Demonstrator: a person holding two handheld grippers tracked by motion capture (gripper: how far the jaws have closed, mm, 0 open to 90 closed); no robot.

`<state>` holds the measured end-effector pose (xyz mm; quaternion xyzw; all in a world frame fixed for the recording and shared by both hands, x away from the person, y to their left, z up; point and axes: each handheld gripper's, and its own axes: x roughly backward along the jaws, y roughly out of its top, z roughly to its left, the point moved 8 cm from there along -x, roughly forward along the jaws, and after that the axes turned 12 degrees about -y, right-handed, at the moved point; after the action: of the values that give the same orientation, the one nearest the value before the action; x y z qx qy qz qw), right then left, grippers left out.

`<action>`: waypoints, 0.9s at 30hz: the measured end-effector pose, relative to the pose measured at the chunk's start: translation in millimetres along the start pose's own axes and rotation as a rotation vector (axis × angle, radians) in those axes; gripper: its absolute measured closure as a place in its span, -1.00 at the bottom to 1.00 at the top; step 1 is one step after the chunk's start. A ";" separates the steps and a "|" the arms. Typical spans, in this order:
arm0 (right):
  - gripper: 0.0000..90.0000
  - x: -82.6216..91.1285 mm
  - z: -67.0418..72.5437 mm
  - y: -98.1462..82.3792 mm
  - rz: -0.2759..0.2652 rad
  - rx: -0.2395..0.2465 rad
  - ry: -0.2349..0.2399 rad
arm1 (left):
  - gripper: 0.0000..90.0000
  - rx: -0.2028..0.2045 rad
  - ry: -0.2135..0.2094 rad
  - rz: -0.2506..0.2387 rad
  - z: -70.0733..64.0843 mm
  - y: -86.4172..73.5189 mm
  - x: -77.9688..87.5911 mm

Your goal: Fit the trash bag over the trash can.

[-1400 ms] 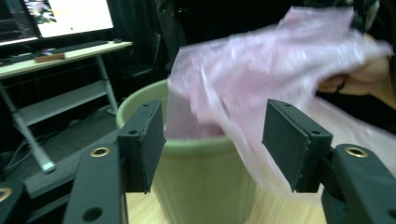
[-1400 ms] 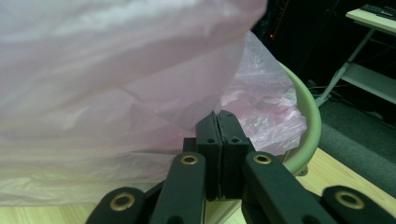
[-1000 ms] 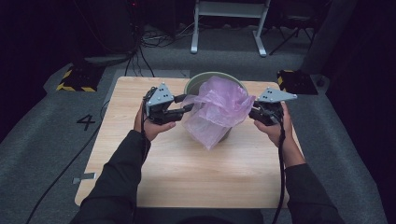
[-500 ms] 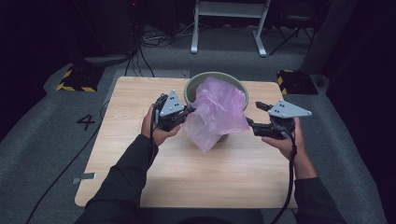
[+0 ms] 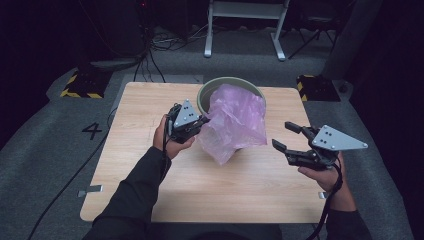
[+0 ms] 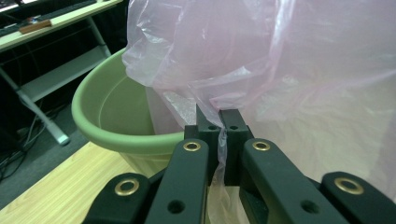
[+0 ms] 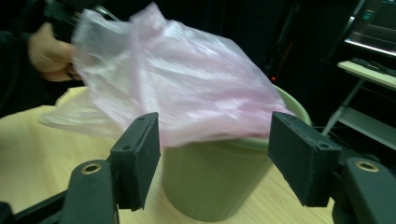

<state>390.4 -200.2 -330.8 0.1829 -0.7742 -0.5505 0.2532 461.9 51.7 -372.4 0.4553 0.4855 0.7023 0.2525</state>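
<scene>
Pinching a fold of the pink plastic bag (image 6: 261,60) between shut jaws, the left gripper (image 5: 196,124) sits just left of the green bin (image 5: 210,92), which stands at the table's far edge. That bag drapes over the bin's rim and hangs down its near side. Bare wooden table (image 5: 235,190) stretches near and right. The right gripper (image 5: 287,136), its jaws having just eased slightly inward with nothing between them, hovers spread apart from the bag, over the table's right edge.
</scene>
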 end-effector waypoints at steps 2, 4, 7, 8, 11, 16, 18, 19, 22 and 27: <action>-0.22 1.0 7.1 4.6 -0.004 0.004 0.018 | 0.99 0.000 0.006 0.011 -0.3 -0.8 -0.6; -0.19 0.0 16.4 9.8 -0.018 0.016 0.042 | 0.99 0.000 0.018 0.020 -0.2 -1.0 -1.3; -0.12 -5.3 32.3 13.8 -0.029 0.020 0.095 | 0.99 0.001 0.024 0.029 -1.4 -1.1 -2.3; -0.11 -8.7 39.0 14.3 -0.027 0.032 0.110 | 0.99 0.001 0.019 0.027 -1.9 -0.8 -2.5; -0.11 -20.1 59.9 16.0 -0.023 0.062 0.165 | 0.99 0.006 0.020 0.024 -2.9 -0.2 -3.2; -0.17 -43.5 86.9 17.8 0.003 0.134 0.199 | 0.99 0.009 0.023 0.031 -4.5 1.7 -4.6; -0.17 -52.0 92.0 17.7 0.011 0.147 0.197 | 0.99 0.011 0.026 0.030 -5.6 3.1 -5.1; -0.17 -55.4 93.4 17.9 0.013 0.143 0.195 | 0.99 0.010 0.031 0.033 -6.0 3.4 -5.5; -0.17 -61.8 95.4 18.0 0.011 0.145 0.174 | 0.99 0.008 0.036 0.045 -8.1 3.6 -7.0; -0.22 -56.0 91.7 21.2 -0.007 0.146 0.123 | 0.99 0.007 0.036 0.042 -9.0 4.3 -5.6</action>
<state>381.0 -92.1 -345.8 0.2370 -0.7945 -0.4815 0.2843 456.9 41.5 -371.7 0.4537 0.4825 0.7139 0.2274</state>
